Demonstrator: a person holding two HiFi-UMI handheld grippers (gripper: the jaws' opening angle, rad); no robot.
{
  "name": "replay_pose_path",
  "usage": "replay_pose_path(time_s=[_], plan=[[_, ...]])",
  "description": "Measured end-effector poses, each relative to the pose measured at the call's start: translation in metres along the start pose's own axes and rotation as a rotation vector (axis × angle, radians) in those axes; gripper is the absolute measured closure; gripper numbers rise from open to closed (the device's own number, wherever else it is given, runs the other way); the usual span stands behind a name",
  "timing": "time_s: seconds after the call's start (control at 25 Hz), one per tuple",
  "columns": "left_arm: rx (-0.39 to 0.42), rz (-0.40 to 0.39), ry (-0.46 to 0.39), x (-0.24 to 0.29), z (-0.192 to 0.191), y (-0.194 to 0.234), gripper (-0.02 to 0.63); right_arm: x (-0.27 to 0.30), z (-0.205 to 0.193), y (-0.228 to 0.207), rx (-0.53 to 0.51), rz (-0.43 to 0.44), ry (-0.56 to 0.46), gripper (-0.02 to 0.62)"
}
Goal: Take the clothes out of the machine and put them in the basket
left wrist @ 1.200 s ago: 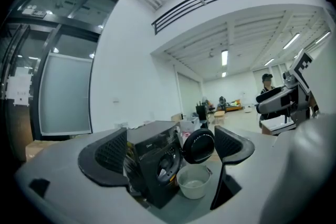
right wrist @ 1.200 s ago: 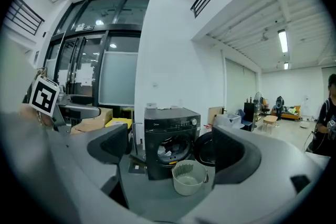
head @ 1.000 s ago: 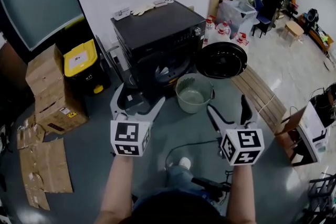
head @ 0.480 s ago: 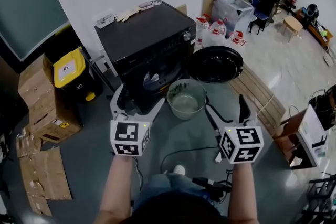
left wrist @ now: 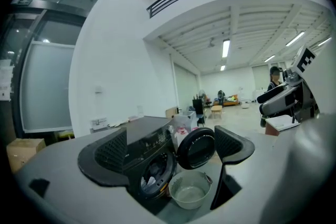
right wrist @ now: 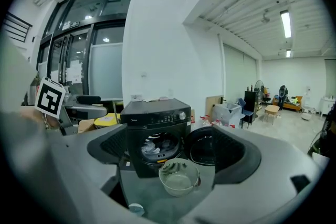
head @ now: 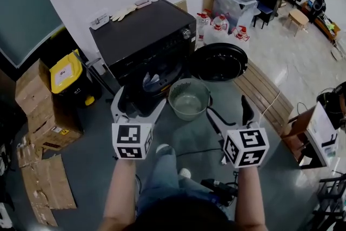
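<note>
Facing the open machine point(head: 143, 40) and basket point(head: 188, 80), left claw point(head: 141, 100) and right claw point(head: 227, 108) both gape empty.

One machine point(head: 143, 43), one basket point(head: 188, 100), one yellow bin point(head: 66, 72), and two grippers: left gripper point(head: 140, 100), right gripper point(head: 227, 108).
</note>
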State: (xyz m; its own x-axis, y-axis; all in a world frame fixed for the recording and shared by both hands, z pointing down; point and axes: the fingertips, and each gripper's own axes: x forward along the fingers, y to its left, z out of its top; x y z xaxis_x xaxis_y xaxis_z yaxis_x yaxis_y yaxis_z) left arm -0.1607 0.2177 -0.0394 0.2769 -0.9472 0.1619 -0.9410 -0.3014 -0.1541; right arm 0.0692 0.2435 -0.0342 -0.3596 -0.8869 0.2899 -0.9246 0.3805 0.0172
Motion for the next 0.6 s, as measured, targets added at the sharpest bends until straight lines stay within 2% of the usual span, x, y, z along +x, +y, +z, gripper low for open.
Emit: replay_pose_path(time_s=[0.32,0.48,0.6], plan=[[0.02,-0.046,0.025,0.048,-0.004,0.006,0.087,0.033,-0.004,-0.01,0.062,-0.046,0.017,0.114],[0.05,-0.049,0.097,0.085,-0.013,0.026,0.087,0.071,-0.002,-0.006,0.124,-0.069,0.043,0.114],[0.027,-0.082,0.094,0.12,-0.011,0.043,0.087,0.105,0.011,-0.009,0.156,-0.115,0.038,0.114]])
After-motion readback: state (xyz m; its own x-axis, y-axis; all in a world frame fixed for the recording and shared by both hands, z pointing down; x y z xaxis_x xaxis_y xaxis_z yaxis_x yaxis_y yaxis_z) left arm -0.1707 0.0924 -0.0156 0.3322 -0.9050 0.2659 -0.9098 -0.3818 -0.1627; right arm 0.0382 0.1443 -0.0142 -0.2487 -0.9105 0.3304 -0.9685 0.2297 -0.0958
